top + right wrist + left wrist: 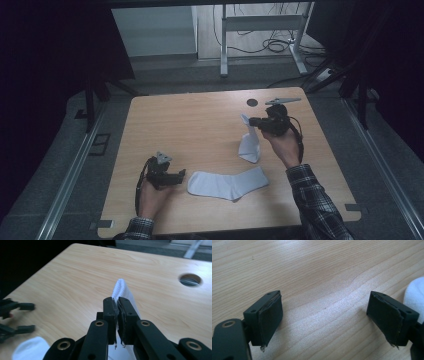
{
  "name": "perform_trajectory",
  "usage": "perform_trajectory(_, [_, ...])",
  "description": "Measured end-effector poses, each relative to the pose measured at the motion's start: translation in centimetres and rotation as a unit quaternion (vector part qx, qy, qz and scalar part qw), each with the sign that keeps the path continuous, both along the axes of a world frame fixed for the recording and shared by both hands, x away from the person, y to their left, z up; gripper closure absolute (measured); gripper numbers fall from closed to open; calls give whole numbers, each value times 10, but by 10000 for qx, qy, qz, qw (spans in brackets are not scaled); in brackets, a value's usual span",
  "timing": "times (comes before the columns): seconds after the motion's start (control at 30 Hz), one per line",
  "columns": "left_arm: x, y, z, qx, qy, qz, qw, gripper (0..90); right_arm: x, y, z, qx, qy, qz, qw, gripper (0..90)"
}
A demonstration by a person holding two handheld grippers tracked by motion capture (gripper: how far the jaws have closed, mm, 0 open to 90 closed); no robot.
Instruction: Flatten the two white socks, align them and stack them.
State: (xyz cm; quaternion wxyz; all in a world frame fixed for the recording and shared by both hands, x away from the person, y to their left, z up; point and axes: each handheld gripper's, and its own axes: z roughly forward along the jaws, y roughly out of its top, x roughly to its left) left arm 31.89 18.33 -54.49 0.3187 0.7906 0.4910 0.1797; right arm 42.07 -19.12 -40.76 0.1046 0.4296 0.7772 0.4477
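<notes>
At the right of the high view, my right tool (256,121) is clamped on the cuff end of a white sock (249,142), holding it up so that it hangs down with its toe end touching the worktop (200,120). In the right gripper view the two black jaws are pressed together on the ribbed cuff (121,291), which stands up just beyond them. A round hole (252,102) in the worktop sits near the upper right of the high view, just beyond the lifted sock.

A second sock (227,183) lies flat at lower centre of the high view, its toe end pointing left and its cuff to the right, close below the hanging one but apart from it.

My left tool (181,175) sits at lower left of the high view, just beside the flat sock's toe end. Its jaws are spread wide with bare wood between them; in the left gripper view the white toe (415,296) shows at the right edge, just behind the right-hand jaw, and I cannot tell whether it touches. That tool grips nothing.
</notes>
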Motion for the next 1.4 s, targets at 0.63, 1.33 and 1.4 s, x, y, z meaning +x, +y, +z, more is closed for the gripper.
perform_trajectory(0.63, [0,-1,0,-21,-1,-27,10000,137,-28,66,111,145,-1020,641,9926,840])
perform_trajectory(1.33, [0,-1,0,-27,2,-22,10000,137,3,-41,-73,-629,438,-560,9955,830])
perform_trajectory(1.4, [0,-1,0,-29,1,-21,10000,137,3,-51,-80,-714,455,-659,9942,829])
